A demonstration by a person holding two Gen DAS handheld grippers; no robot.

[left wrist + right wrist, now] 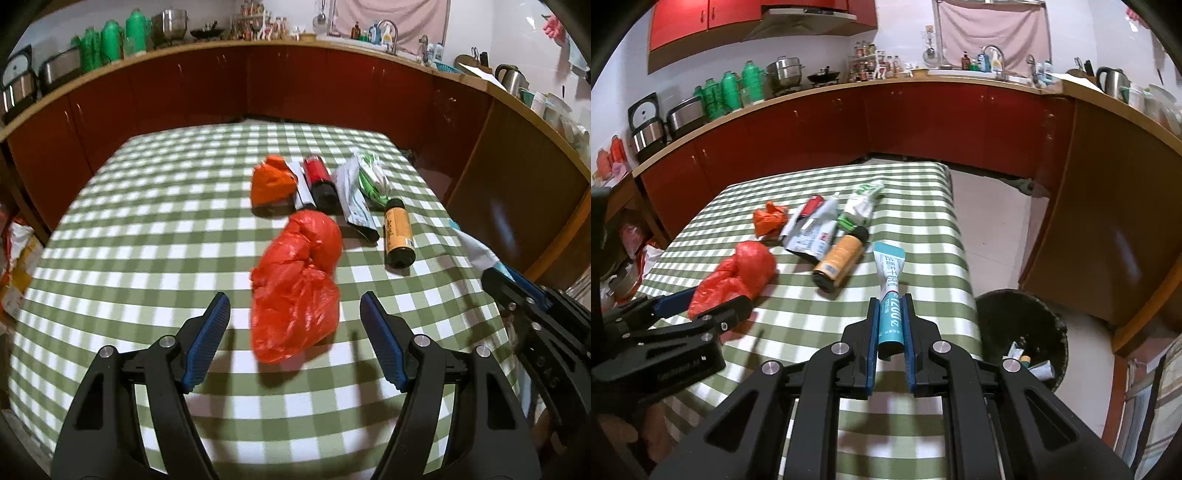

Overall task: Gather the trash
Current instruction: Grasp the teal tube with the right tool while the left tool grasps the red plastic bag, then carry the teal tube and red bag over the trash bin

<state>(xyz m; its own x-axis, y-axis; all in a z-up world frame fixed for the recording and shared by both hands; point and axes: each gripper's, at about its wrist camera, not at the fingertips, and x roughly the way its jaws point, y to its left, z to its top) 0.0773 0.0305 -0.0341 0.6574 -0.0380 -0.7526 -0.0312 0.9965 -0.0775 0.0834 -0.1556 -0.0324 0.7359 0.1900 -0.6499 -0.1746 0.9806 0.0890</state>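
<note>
Red kitchen cabinets curve round behind a table [147, 229] spread with a green-and-white checked cloth, where the trash lies scattered. Nearest the left gripper [295, 314] is a crumpled red plastic bag [299, 284], lying on the cloth between the widely parted jaws, which touch nothing. Beyond it sits a smaller orange plastic bag [273, 181], and beside that a red and black can [319, 181] on its side, with a flattened silver pouch [354, 203] and a green-and-white wrapper [373, 175] just to its right. An orange bottle with a black cap [398, 230] lies on its side near the pouch.

Out by the table's right edge, the right gripper [891, 306] has its jaws closed on a teal and white tube [891, 295], which sticks forward from between the blue pads [874, 332], its flat crimped end pointing away over the cloth. On the tiled floor just beside that edge of the table stands a black trash bin [1008, 306], with a few small pieces of rubbish lying in its bottom.
</note>
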